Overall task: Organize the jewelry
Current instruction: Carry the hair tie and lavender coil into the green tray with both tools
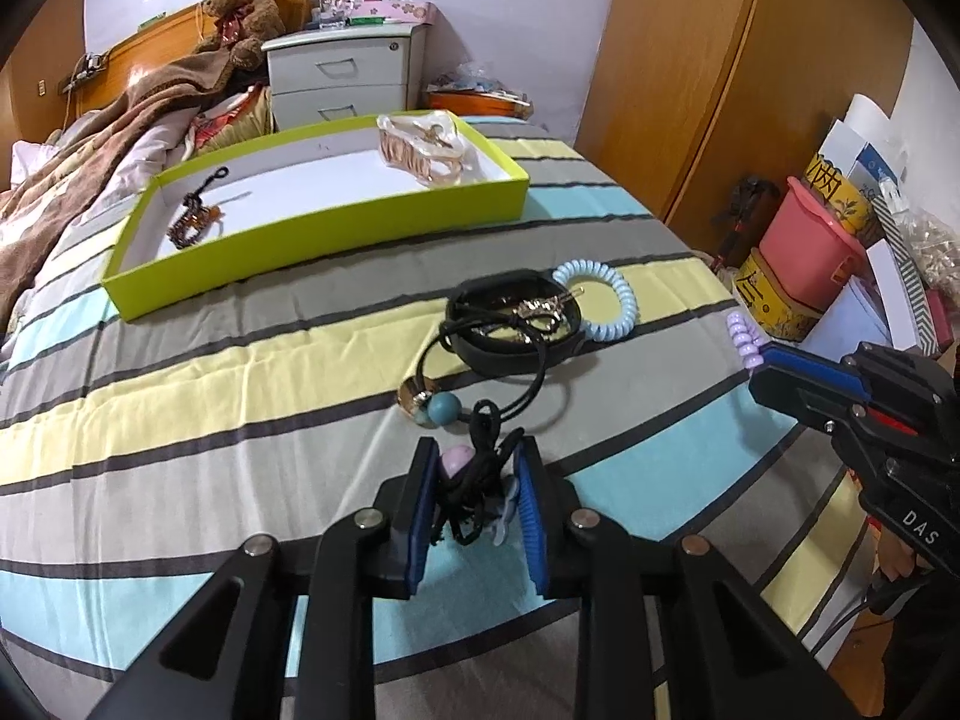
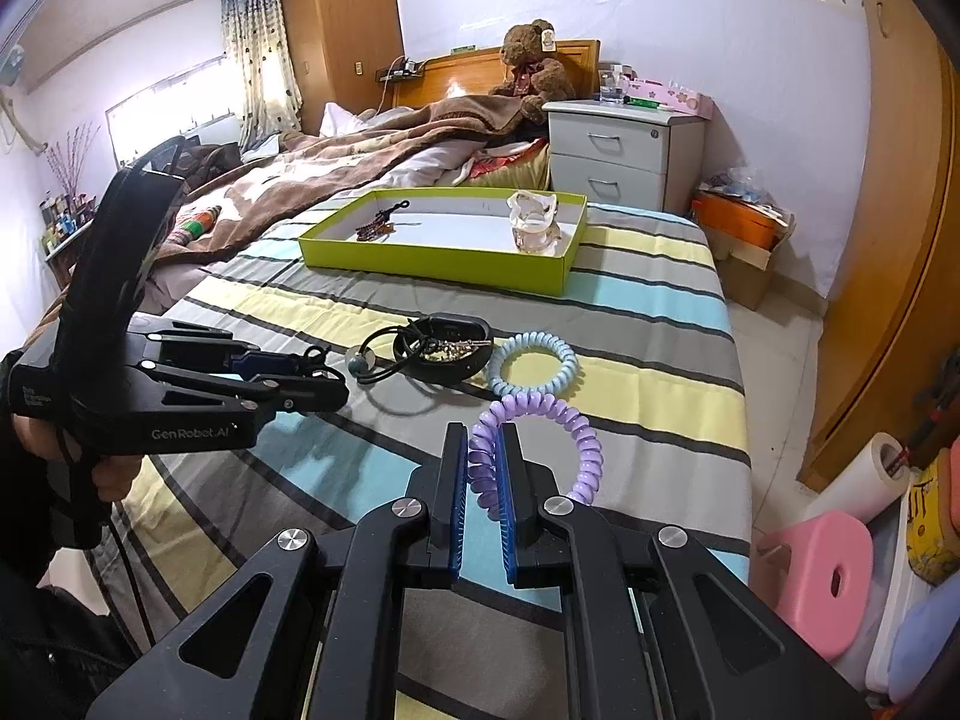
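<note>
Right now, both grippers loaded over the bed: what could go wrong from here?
1. The left gripper pinches a tangled black elastic hair tie with a lilac bead. Its cords seem to run toward the black oval dish, so lifting may drag the dish or spill its gold trinkets.
2. The right gripper clamps only one side of the purple spiral coil hair tie; the rest hangs free and could snag on the way to the lime-green shallow box.
</note>
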A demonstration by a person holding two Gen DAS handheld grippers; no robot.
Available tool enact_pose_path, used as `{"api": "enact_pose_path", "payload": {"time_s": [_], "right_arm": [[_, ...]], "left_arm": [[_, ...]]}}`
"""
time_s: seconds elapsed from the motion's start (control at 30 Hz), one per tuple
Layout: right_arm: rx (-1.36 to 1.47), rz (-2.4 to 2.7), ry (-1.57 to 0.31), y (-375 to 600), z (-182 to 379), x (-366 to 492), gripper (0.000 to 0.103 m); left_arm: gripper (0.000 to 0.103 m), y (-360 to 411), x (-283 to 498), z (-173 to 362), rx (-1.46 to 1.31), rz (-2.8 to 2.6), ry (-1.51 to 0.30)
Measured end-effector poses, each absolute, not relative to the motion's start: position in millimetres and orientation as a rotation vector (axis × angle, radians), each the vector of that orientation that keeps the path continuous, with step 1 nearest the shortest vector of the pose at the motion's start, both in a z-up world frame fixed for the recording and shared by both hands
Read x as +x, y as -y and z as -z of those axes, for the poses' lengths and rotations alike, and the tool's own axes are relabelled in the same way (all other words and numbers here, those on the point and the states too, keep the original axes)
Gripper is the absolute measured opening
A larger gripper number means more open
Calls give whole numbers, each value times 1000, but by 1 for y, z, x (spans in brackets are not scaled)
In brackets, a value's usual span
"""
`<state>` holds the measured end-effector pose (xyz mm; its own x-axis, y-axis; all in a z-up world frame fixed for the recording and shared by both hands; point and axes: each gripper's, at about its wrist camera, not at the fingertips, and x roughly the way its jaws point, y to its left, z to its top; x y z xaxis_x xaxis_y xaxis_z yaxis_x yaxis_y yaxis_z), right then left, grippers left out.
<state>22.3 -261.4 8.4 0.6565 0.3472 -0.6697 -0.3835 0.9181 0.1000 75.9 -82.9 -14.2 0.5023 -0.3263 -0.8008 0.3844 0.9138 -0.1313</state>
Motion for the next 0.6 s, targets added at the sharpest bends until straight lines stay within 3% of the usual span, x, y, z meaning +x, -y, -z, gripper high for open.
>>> {"api": "enact_pose_path", "payload": {"time_s": [0.6], "right_arm": [[-90, -426, -649, 241, -55, 45, 9]], "left_arm": [[27, 36, 101, -35, 5, 344, -858]]}}
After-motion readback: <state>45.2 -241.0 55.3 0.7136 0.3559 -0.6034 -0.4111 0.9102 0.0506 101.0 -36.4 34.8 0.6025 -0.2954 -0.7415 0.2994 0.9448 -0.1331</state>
